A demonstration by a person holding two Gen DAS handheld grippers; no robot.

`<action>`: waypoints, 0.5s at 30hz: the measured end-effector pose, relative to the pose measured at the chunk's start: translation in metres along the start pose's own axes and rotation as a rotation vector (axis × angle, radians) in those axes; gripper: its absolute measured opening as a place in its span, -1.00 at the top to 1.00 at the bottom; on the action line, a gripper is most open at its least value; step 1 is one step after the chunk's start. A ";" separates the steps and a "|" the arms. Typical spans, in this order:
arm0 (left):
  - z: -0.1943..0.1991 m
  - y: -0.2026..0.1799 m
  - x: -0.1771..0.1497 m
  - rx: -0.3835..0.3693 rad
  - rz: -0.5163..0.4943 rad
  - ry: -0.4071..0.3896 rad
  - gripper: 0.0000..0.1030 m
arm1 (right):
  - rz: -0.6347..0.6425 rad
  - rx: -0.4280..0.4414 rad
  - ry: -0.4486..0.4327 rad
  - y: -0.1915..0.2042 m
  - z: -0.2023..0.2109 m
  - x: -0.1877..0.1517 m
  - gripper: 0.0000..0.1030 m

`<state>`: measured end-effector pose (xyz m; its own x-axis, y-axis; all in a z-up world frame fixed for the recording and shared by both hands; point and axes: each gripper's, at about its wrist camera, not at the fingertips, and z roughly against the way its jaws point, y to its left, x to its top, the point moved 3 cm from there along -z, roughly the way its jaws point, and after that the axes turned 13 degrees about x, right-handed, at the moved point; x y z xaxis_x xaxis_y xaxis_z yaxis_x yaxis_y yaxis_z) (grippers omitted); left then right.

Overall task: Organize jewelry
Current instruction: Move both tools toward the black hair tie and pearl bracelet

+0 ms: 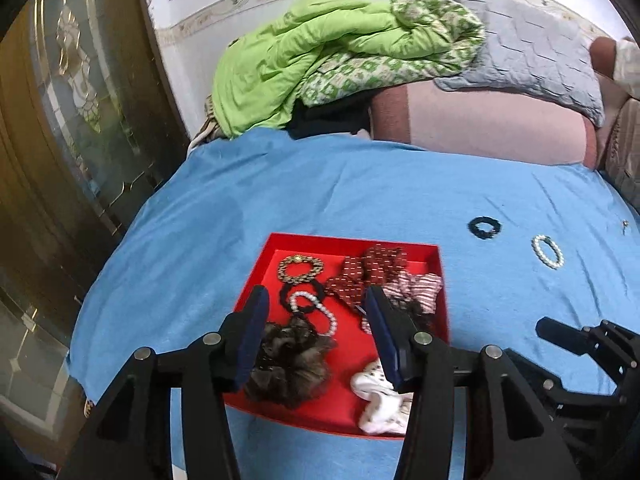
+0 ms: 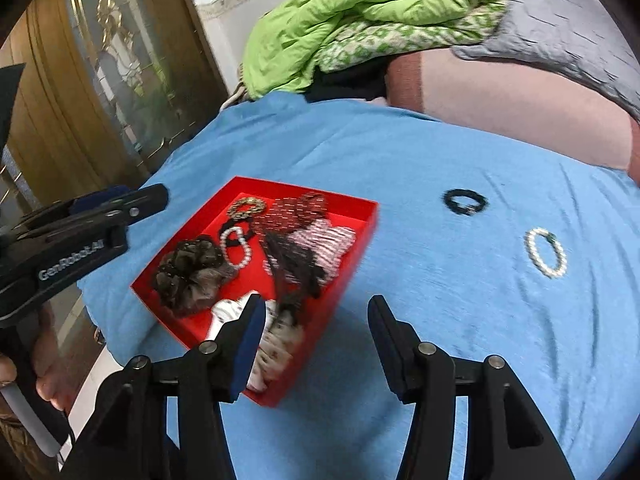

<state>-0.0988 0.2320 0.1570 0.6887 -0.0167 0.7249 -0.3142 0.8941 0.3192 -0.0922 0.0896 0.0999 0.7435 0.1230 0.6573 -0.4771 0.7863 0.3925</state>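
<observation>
Two pieces remain loose on the blue cloth [image 2: 400,360]: black hair tie [image 2: 465,201] and pearl bracelet [image 2: 546,253]. We judge sorting mostly done; red tray [image 1: 352,241] holds the rest. Left gripper [image 1: 316,300] and right gripper [image 2: 316,316] both spread, empty.

A matt blue cloth [image 1: 320,192] with fine creases is seen beneath a smooth red tray [image 1: 438,280] of card-like finish. Glossy beads are shown on the pearl bracelet [image 2: 546,254], and a fuzzy knit on the black hair tie [image 2: 466,201]. Matt black plastic and bright metal pins are seen on the left claw [image 1: 316,300].
</observation>
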 end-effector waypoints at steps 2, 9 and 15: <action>0.008 -0.010 0.000 -0.003 -0.018 -0.010 0.04 | -0.016 -0.020 -0.010 -0.012 0.011 -0.004 -0.15; 0.026 -0.049 0.002 -0.021 -0.088 -0.034 0.02 | -0.097 -0.091 -0.039 -0.064 0.044 -0.021 -0.18; 0.027 -0.087 0.004 -0.044 -0.145 -0.027 0.01 | -0.183 -0.133 -0.052 -0.110 0.062 -0.034 -0.20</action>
<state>-0.0865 0.1419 0.1487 0.7065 -0.1588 0.6897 -0.1832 0.9003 0.3949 -0.0941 -0.0382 0.0744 0.7851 -0.0579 0.6166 -0.2675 0.8662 0.4220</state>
